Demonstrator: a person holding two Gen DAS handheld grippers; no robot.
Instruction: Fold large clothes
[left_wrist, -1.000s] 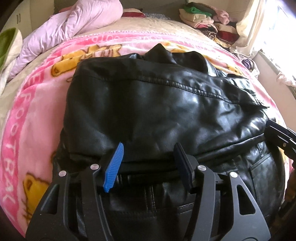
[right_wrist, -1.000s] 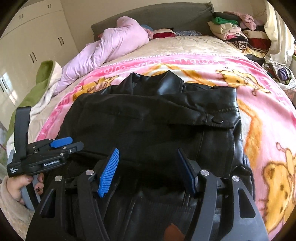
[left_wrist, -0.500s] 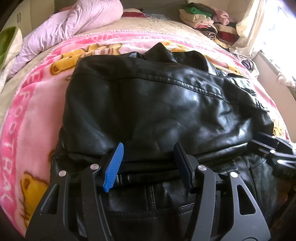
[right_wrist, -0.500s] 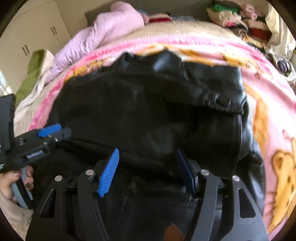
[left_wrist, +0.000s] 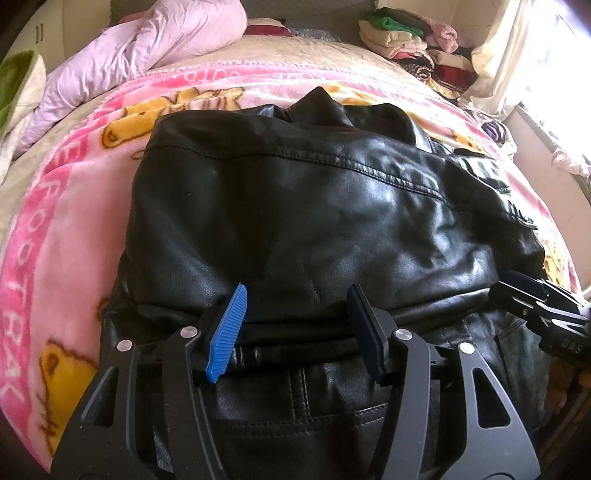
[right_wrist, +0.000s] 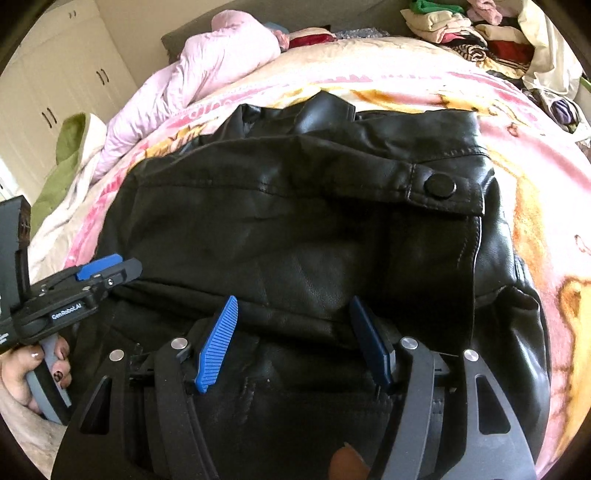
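Right tongs (right_wrist: 291, 339) lower; snap button (right_wrist: 439, 183) right-view only.

Each gripper (left_wrist: 297, 332) has black arms with round silver screws and two ridged blue pads (left_wrist: 227, 332). The left gripper (right_wrist: 110, 271) has white letters on its side. The hand (right_wrist: 33, 373) has dark painted nails.

A bed (left_wrist: 332, 55) fills the room, spread with a pink cartoon-bear blanket (left_wrist: 70, 206). A crumpled lilac duvet (left_wrist: 147, 40) lies near its dark headboard (right_wrist: 295, 14). Folded clothes (left_wrist: 410, 40) are stacked at the far right corner. Cream wardrobe doors (right_wrist: 62, 85) stand on the left; bright daylight pours through a curtained window (left_wrist: 554, 62) on the right.
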